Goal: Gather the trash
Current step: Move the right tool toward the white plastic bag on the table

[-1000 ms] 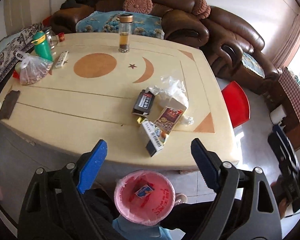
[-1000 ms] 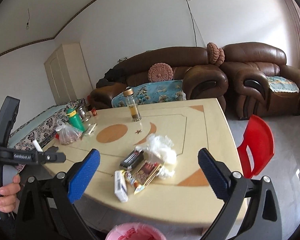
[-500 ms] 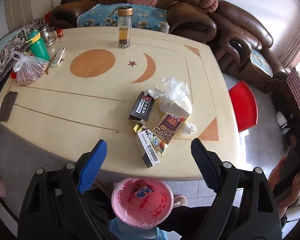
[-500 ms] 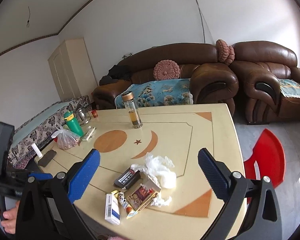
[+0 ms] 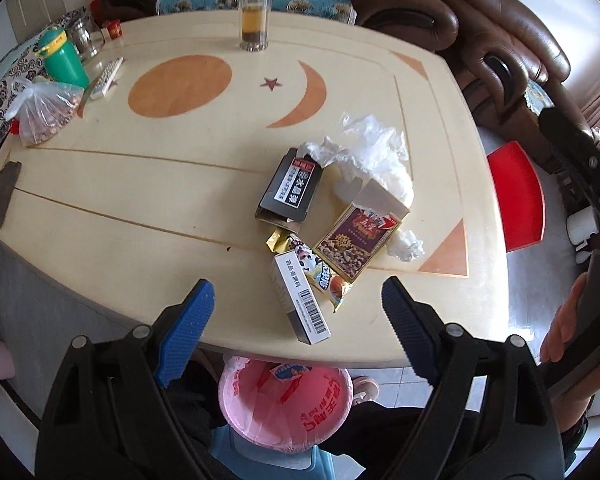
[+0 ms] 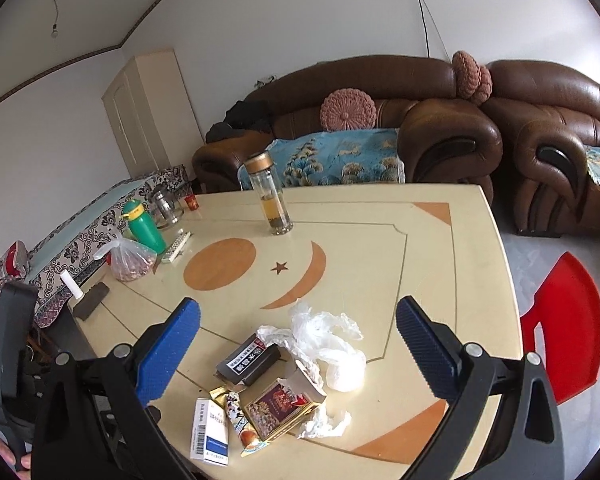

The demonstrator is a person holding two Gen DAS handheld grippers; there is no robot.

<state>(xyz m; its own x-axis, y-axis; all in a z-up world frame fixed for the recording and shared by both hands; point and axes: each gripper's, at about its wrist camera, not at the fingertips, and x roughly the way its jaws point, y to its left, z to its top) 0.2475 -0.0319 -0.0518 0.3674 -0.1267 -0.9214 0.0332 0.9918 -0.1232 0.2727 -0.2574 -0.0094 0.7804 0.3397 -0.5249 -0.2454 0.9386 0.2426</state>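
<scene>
- Both tongs, left [image 5: 296, 308] & right [image 6: 298, 336], wide open, holding nothing.
- White box [image 5: 301, 297] lies just ahead of left tongs, long axis roughly fwd; left nearer.

Three boxes [image 5: 290, 194], one candy wrapper [image 5: 320, 276], one plastic bag [image 5: 364, 152], two bottles [image 5: 253, 4], one pink bin [image 5: 286, 408].

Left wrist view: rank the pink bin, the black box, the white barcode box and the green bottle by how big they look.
1. pink bin, though nearness inflates it
2. black box
3. white barcode box, close to the black box
4. green bottle, farthest away
</scene>
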